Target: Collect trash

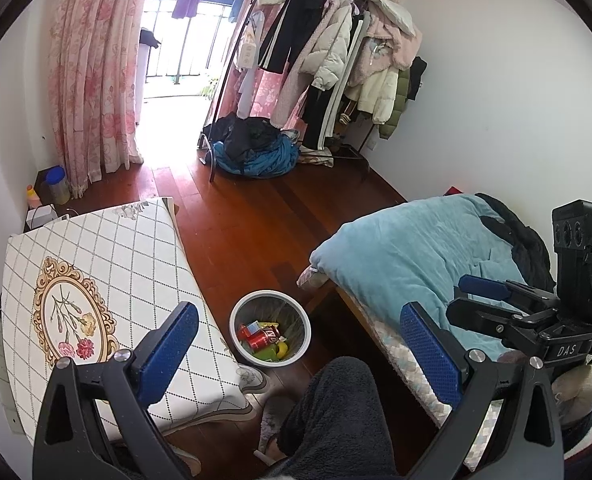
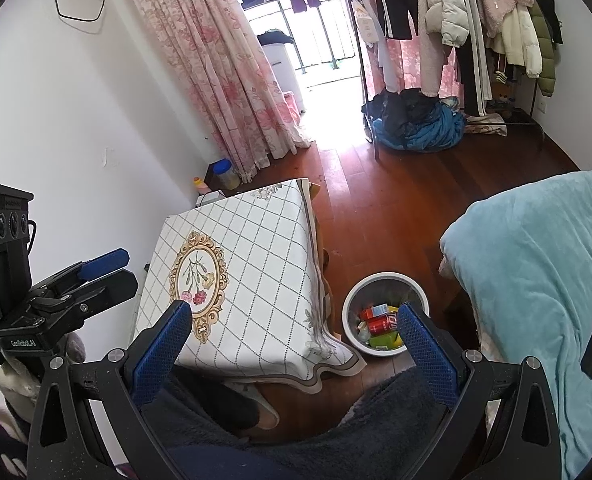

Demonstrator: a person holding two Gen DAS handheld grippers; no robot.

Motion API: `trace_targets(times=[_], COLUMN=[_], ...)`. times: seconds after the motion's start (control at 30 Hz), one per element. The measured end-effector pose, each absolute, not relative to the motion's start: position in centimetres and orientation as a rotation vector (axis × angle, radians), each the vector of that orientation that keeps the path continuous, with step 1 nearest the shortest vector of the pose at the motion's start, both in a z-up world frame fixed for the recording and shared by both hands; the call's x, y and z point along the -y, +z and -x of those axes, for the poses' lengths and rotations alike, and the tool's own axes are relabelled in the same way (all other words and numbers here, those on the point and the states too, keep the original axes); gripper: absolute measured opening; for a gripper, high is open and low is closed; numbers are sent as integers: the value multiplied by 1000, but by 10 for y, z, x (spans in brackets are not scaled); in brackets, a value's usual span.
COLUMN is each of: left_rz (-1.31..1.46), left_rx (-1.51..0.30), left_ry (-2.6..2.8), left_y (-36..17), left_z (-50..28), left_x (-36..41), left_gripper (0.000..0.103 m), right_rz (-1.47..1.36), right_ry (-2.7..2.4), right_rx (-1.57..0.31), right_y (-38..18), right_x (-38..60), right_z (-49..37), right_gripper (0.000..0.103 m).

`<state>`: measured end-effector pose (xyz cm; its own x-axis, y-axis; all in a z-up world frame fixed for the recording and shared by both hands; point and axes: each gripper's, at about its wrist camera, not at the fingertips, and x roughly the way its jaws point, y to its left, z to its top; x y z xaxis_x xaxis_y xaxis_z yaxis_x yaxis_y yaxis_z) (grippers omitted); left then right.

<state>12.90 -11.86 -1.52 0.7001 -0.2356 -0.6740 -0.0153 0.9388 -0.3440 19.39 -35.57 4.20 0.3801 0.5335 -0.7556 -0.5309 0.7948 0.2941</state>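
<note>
A white waste bin (image 1: pixel 237 312) stands on the wooden floor between the table and the bed; it also shows in the right wrist view (image 2: pixel 350 300). Inside lie a red soda can (image 1: pixel 263 338), a red carton (image 1: pixel 244 330) and yellow-green wrappers (image 1: pixel 273 353). My left gripper (image 1: pixel 298 344) is open and empty, held above the bin. My right gripper (image 2: pixel 293 338) is open and empty, above the table's near corner and the bin. The right gripper also shows in the left wrist view (image 1: pixel 492 296), and the left gripper in the right wrist view (image 2: pixel 99 270).
A table with a checked cloth (image 1: pixel 127 264) stands left. A bed with a teal blanket (image 1: pixel 416 248) stands right. My knees in dark fleece (image 1: pixel 336 412) are below. A clothes rack (image 1: pixel 336 60) and a clothes pile (image 1: pixel 251 148) stand at the back. Jars (image 1: pixel 57 184) sit by the pink curtain (image 1: pixel 91 80).
</note>
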Motion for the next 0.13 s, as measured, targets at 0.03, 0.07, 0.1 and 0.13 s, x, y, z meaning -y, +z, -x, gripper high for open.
trace_targets(times=[0.03,0.07,0.1,0.13], left_rz=[341,342,344,346], left_rx=[-789,-787,-788,-789], left_ry=[-125,-126,-126,-127], left_y=[-15,-15,-15,-15], left_z=[-129,-128,-128,-129], left_x=[118,118,118,118], left_gripper=[103,103,103,103], right_rz=[-4,-3,-1,-1], right_ry=[680,681,682,684], right_rx=[-968,-970,-972,-975], right_y=[42,42,43,43], right_x=[356,356,355,355], right_z=[-194,-194,-195,-195], right_gripper=[103,103,103,103])
